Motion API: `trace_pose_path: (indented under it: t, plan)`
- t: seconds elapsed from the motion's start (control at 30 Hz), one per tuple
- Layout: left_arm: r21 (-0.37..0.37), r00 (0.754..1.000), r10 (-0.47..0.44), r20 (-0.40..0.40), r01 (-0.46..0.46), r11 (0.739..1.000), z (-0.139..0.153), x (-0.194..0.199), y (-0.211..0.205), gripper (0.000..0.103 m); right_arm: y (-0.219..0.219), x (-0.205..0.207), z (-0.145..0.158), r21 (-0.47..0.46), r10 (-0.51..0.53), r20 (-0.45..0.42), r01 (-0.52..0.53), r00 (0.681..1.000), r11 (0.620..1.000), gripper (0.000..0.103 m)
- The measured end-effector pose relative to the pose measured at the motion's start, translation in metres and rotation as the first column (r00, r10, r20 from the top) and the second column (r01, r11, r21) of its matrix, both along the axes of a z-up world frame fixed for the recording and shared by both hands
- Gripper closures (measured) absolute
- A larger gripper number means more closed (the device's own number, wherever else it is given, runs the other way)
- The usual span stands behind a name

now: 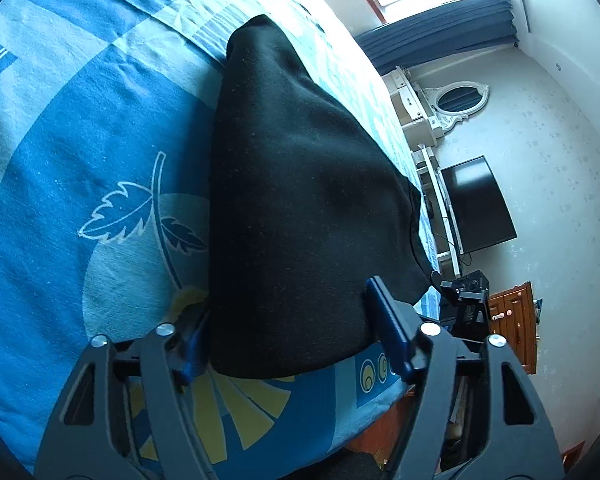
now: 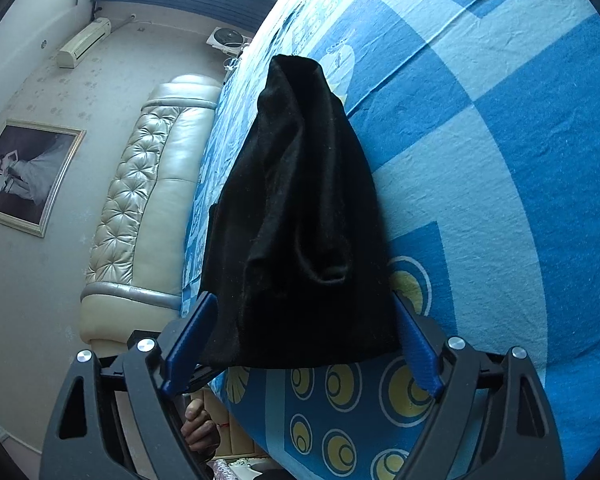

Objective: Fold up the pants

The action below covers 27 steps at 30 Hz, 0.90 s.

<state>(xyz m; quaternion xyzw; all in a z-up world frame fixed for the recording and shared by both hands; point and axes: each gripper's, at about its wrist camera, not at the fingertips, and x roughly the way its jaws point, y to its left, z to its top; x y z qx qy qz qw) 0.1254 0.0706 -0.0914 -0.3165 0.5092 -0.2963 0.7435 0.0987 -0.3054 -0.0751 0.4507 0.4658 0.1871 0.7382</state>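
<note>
Black pants (image 1: 300,200) lie folded lengthwise on a blue patterned bed sheet (image 1: 80,140), running away from both cameras. My left gripper (image 1: 288,332) is open, its blue fingers (image 1: 388,328) standing either side of the near end of the pants. In the right wrist view the pants (image 2: 296,216) are rumpled with a deep crease. My right gripper (image 2: 304,332) is open too, its blue fingers (image 2: 188,348) straddling the near end of the cloth. Neither gripper pinches the fabric.
The sheet (image 2: 500,160) covers a bed with a cream tufted headboard (image 2: 140,200). A black TV (image 1: 480,204) and a white mirror (image 1: 456,100) hang on the wall. A wooden cabinet (image 1: 512,320) stands beside the bed's near edge. A hand (image 2: 200,428) shows below the right gripper.
</note>
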Motion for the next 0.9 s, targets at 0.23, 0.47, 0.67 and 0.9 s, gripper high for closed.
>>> trace_pose_path:
  t: [0.23,0.47,0.67,0.9]
  plan:
    - [0.052,1.0,-0.001,-0.009,0.001,0.999,0.003,-0.001,-0.001,0.068,-0.003,-0.009,-0.006,0.017,0.007,-0.004,-0.007,1.0,1.0,0.062]
    - [0.097,1.0,0.009,-0.008,-0.008,0.995,0.008,-0.01,0.0,0.07,0.003,-0.02,0.004,0.005,0.017,0.012,-0.017,1.0,1.0,0.066]
    - [0.124,1.0,-0.001,-0.005,0.001,0.992,0.012,-0.022,0.005,0.07,0.008,-0.032,0.001,0.019,0.02,0.006,-0.02,1.0,1.0,0.066]
    - [0.132,1.0,-0.006,-0.007,0.007,0.991,0.013,-0.03,0.011,0.07,0.012,-0.041,0.001,0.025,0.026,0.004,-0.026,1.0,0.999,0.066]
